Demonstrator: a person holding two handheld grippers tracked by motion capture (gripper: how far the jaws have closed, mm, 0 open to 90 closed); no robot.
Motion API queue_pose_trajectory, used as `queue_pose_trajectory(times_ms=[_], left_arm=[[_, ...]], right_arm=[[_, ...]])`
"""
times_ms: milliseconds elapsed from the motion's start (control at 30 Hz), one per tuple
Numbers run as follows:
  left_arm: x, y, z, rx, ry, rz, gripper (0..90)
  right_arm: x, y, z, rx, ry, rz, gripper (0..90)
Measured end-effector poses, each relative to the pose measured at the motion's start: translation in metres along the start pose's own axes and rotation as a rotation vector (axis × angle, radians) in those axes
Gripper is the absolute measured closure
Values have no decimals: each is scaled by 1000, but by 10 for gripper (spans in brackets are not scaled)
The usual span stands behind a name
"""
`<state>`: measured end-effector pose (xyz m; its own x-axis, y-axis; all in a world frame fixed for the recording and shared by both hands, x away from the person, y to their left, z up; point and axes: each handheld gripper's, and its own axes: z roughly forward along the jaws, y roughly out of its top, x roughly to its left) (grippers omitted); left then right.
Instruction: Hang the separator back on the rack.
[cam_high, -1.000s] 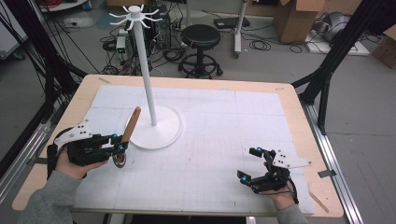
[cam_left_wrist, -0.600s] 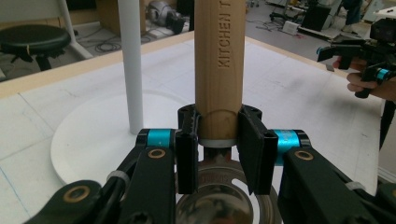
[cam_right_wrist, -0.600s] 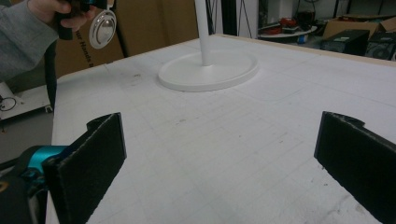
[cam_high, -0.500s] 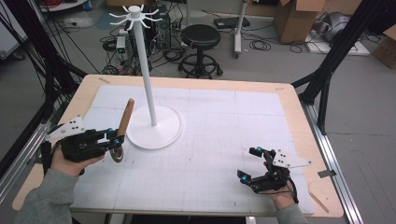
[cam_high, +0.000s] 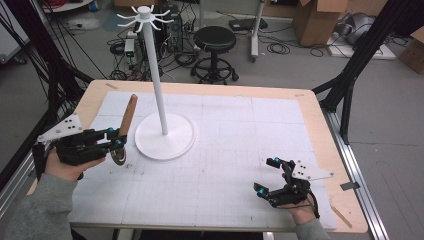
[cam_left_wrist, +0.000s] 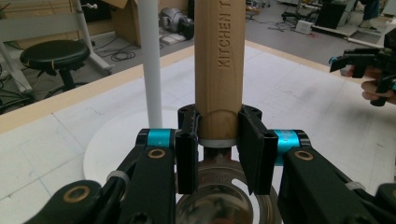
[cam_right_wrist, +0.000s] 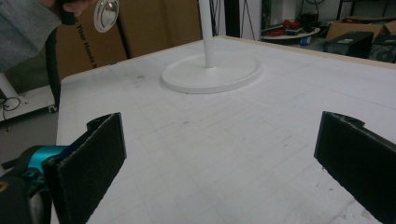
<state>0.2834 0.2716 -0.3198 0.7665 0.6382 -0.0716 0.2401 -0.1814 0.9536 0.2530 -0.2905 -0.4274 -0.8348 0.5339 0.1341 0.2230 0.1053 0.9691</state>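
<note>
A utensil with a wooden handle (cam_high: 128, 115) and a round metal head (cam_high: 119, 156) is held nearly upright at the left of the table, handle up. My left gripper (cam_high: 116, 139) is shut on the handle's lower end; in the left gripper view its jaws (cam_left_wrist: 218, 144) clamp the handle (cam_left_wrist: 219, 60) just above the metal head (cam_left_wrist: 219, 200). A white stand (cam_high: 165, 136) with a tall pole (cam_high: 156, 75) and hooks at its top (cam_high: 144, 15) rises just right of the utensil. My right gripper (cam_high: 265, 175) rests open near the front right, with nothing between its fingers (cam_right_wrist: 224, 163).
White gridded paper (cam_high: 235, 130) covers the wooden table (cam_high: 320, 135). The stand's round base (cam_right_wrist: 210, 72) lies ahead in the right gripper view, where the metal head (cam_right_wrist: 106, 14) hangs at the top left. Stool (cam_high: 214, 42), boxes and cables stand behind the table.
My left gripper has carried the utensil left and up, away from the stand's base, and the handle now stands more upright. The right gripper has stayed put.
</note>
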Motion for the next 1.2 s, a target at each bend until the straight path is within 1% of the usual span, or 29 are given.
queue_pose_trajectory(times_ms=[100,200,267,300,367,433,500,567,667,833,900,967,1033,1067,1200], left_arm=[[2,3,-3,-8,8,2,693],[4,5,-6,-24,5,-8,693],[6,6,-8,-20,18,-7,693],[7,6,-9,-20,19,-13,693],[10,7,-11,-30,22,-24,693],[13,9,-13,-38,34,-32,693],[16,11,-15,-39,43,-30,693],[18,13,-17,-39,51,-35,693],[20,16,-20,-53,49,-41,693],[23,22,-23,-52,58,-35,693],[23,25,-25,-59,59,-40,693],[23,27,-26,-74,52,-46,693],[23,29,-28,-75,47,-41,693],[24,30,-28,-76,44,-47,693],[25,37,-29,-78,49,-42,693]], right_arm=[[0,0,0,0,2,2,12],[0,0,-1,2,13,7,12],[-1,1,-1,-2,9,7,12],[-1,1,-1,-1,11,11,12],[-1,1,-2,-2,11,11,12],[-1,1,-2,-4,8,4,12],[-1,1,-2,2,11,12,12],[-1,1,-1,4,12,2,12],[-1,1,-1,0,14,2,12],[0,1,-2,3,11,9,12],[0,1,-2,5,15,6,12],[0,1,-2,5,16,-1,12],[1,1,-1,7,17,8,12],[1,1,-1,9,19,5,12],[1,1,-2,6,20,2,12]])
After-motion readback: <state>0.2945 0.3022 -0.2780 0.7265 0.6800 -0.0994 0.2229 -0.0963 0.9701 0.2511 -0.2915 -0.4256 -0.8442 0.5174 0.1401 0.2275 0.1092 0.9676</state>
